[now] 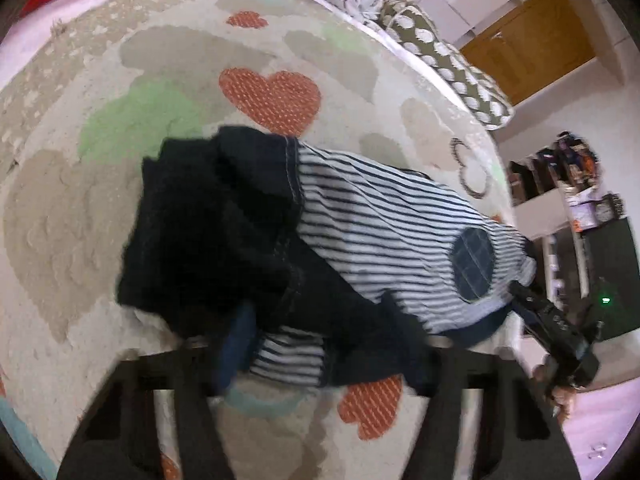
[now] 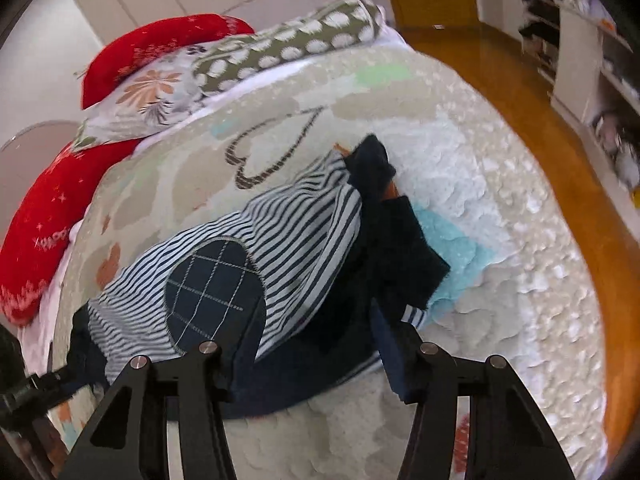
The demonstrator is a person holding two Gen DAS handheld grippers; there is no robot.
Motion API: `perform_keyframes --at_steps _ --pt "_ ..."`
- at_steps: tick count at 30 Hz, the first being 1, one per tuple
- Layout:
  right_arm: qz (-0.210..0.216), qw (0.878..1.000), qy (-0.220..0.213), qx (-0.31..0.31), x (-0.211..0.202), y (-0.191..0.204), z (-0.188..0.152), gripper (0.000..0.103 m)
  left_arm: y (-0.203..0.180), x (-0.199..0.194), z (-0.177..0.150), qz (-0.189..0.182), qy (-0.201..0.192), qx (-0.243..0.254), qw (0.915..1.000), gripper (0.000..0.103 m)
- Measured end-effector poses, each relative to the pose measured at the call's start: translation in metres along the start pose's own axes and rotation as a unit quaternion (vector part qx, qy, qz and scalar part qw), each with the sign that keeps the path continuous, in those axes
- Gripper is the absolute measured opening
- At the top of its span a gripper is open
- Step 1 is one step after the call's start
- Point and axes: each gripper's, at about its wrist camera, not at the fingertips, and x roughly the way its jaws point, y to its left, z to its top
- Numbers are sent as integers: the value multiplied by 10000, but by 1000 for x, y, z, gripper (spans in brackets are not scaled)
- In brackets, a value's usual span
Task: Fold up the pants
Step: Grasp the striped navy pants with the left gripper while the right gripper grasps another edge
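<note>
Bed [image 1: 120,184]: pants [image 1: 360,216] bunched; left gripper [image 1: 324,348] pinching hem, right gripper [image 2: 316,360] spread astride edge — may slip, fold skews.

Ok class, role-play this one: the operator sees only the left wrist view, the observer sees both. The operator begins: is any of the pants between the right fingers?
Observer: Yes. In the right wrist view, dark cloth of the pants fills the gap between the right gripper's fingers. I can't tell whether they pinch it.
Operator: What lies past the bed on that side?
Observer: A wooden floor runs along the blanket's edge.
Operator: Anything by the dark end of the pants?
Observer: A turquoise patch of the blanket shows right beside it.
</note>
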Motion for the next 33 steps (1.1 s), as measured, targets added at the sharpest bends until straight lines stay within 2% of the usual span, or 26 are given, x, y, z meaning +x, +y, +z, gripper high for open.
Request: perform_keyframes --at_steps 1,2,3,4,5,10,14,16,19,21,22,23,24,25,26,27,29,33 --pt "-13 10000 28 36 3 0 1 57 0 0 2 171 -29 0 9999 10" --pt "-53 10000 31 49 7 1 2 42 2 -2 3 214 -55 -58 9997 7" --pt "-94 9999 48 40 9 2 3 19 6 -6 3 33 -89 -181 9998 7" --pt "-78 9999 108 38 11 1 4 11 9 -11 2 -72 -138 -256 9995 7" --pt "8 9999 125 58 10 1 4 8 11 -15 1 -112 -194 -277 9994 7" --pt "107 9998 -124 -135 -11 3 3 6 16 -32 -2 -339 -392 -310 9982 7" --pt "280 9991 -155 -291 -28 5 -3 5 16 -47 4 -98 -739 -157 9971 7" --pt "356 9989 -75 -308 -31 7 -10 5 22 -44 7 -29 -678 -212 9975 7" --pt "247 9994 -43 -251 -23 5 -15 6 25 -30 -3 34 -291 -101 9995 7" --pt "193 9998 23 -6 -18 -4 -18 10 27 -29 -17 40 -226 -84 9997 9" --pt "211 9996 51 152 -18 -12 -21 12 29 -30 -21 -16 -251 -109 9996 15" --pt "280 9993 15 262 -21 -18 -24 17 35 -34 -27 -210 -269 -228 9992 30" --pt "343 9988 -71 333 -27 -23 -30 31 39 -37 -31 -365 -302 -338 9983 41" --pt "379 9985 -153 363 -32 -27 -34 39 47 -43 -36 -597 -433 -527 9959 59" --pt "414 9981 -245 384 -37 -30 -38 57 51 -47 -41 -719 -559 -643 9938 67" --pt "443 9976 -339 403 -41 -33 -42 67 56 -51 -45 -852 -690 -748 9912 69" --pt "527 9965 -474 436 -47 -39 -46 70 60 -53 -49 -1057 -778 -859 9876 77" --pt "790 9938 -315 715 -34 -47 -46 70 53 -37 -40 -1320 -604 -1022 9841 79"
